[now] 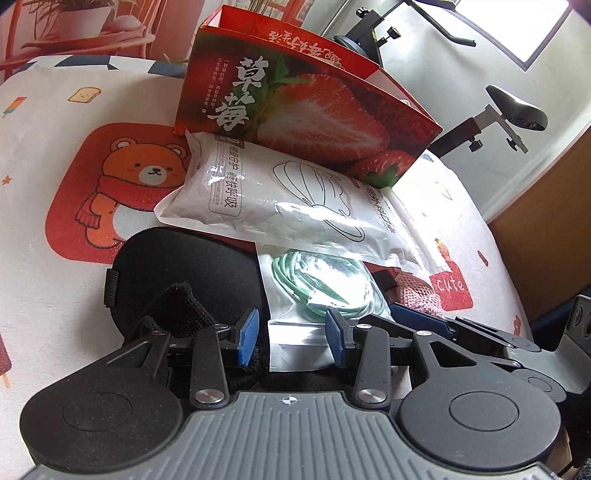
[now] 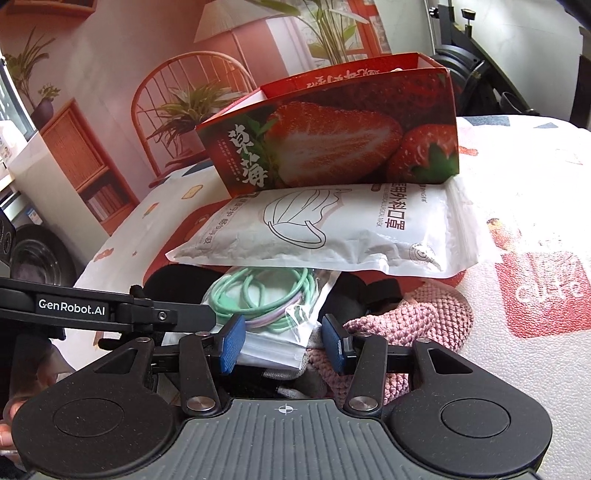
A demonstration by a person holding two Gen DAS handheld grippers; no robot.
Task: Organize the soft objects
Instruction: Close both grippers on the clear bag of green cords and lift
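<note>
While both hover: clear bag of green cord (image 1: pixel 325 291) lies between both sets of jaws.
Left gripper (image 1: pixel 291 332): jaws apart, gripping nothing.
Right gripper (image 2: pixel 282 343): likewise.
Nearer: cannot tell.

The white tablecloth (image 1: pixel 55 122), printed with an orange bear in a red panel, toast and ice-lolly motifs, serves as the reference surface. Beyond its far edge: a black padded seat on a metal bracket (image 1: pixel 517 110) and a black clamp stand (image 1: pixel 365 33). Left of the cloth stand an orange wooden shelf cabinet (image 2: pixel 77 155) and, apparently part of a printed backdrop, a round-backed red chair (image 2: pixel 192 92).
</note>
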